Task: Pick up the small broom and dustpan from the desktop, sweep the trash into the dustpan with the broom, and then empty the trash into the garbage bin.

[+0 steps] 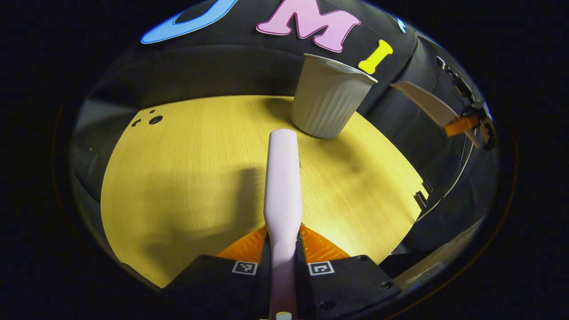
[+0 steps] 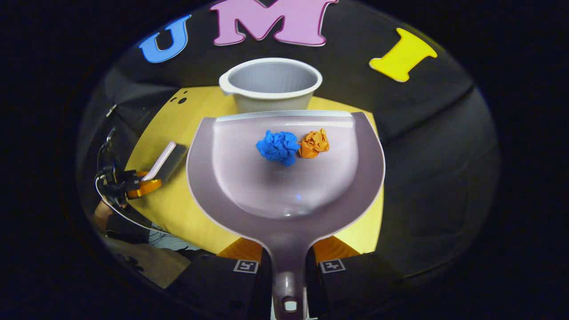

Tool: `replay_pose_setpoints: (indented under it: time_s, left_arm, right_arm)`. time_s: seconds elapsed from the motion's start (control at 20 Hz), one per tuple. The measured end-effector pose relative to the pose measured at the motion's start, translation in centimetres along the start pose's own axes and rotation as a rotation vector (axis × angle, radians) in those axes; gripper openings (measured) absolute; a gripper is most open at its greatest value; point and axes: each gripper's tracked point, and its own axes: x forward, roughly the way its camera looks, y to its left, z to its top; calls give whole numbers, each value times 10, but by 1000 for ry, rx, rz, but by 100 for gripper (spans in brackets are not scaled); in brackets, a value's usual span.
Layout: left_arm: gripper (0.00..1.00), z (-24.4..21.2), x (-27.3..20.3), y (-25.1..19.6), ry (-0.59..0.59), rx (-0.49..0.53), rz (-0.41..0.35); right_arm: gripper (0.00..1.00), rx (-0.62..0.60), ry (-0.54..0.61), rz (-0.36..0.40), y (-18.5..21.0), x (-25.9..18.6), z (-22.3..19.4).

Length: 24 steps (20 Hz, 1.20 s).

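Dustpan [image 2: 284,178], handle clamped in right hand-held gripper [image 2: 288,266], carries blue wad [image 2: 278,147] and orange wad [image 2: 314,143], bin [image 2: 271,84] just beyond. Left hand-held gripper [image 1: 283,266] clamps broom [image 1: 282,186]. No readable labels.

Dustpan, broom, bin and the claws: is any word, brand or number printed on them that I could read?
None: no readable word, brand or number on these things.
The dustpan, the broom and the bin have plain surfaces.
The left claw and the right claw carry black-and-white square marks; these are patterns, not letters.
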Motion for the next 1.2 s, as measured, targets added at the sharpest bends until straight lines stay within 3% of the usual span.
replay_pose_setpoints:
  time_s: [0.2, 0.25, 0.3, 0.5, 0.55, 0.6, 0.65, 0.7, 0.75, 0.95, 1.0, 1.05, 1.2]
  left_arm:
    - [27, -4, 2, -5, 3, 5, -1]
    - [27, -5, 1, -5, 2, 5, 2]
    - [27, -5, 0, -6, 0, -3, 2]
    - [27, -13, -5, -5, -1, -27, 14]
    - [27, -16, -6, -4, 0, -26, 19]
    - [27, -17, -8, -3, 2, -26, 25]
    - [27, -20, -10, -3, 2, -31, 26]
    - [27, -21, -12, -3, 1, -36, 27]
    - [27, -23, -13, -2, 1, -39, 30]
    - [27, -34, -18, 2, 13, -53, 44]
    - [27, -36, -19, 3, 16, -58, 47]
    - [27, -39, -19, 5, 20, -62, 50]
    - [27, -44, -21, 8, 25, -71, 56]
  right_arm:
    - [35, -51, -3, -77, -34, -2, 52]
    - [42, -55, 4, -84, -40, -2, 62]
    - [35, -60, 9, -87, -45, 0, 73]
    - [35, -129, 43, -128, -59, 16, 105]
    - [42, -151, 63, -132, -60, 19, 110]
    - [34, -169, 82, -135, -59, 20, 116]
    - [34, -189, 101, -136, -59, 27, 120]
    - [41, -213, 125, -145, -60, 33, 126]
    - [34, -244, 153, -157, -63, 36, 130]
    - [34, -381, 266, -227, -73, 36, 148]
    - [27, -399, 285, -237, -75, 38, 154]
    - [34, -418, 303, -245, -75, 36, 159]
    - [34, -476, 356, -271, -74, 34, 170]
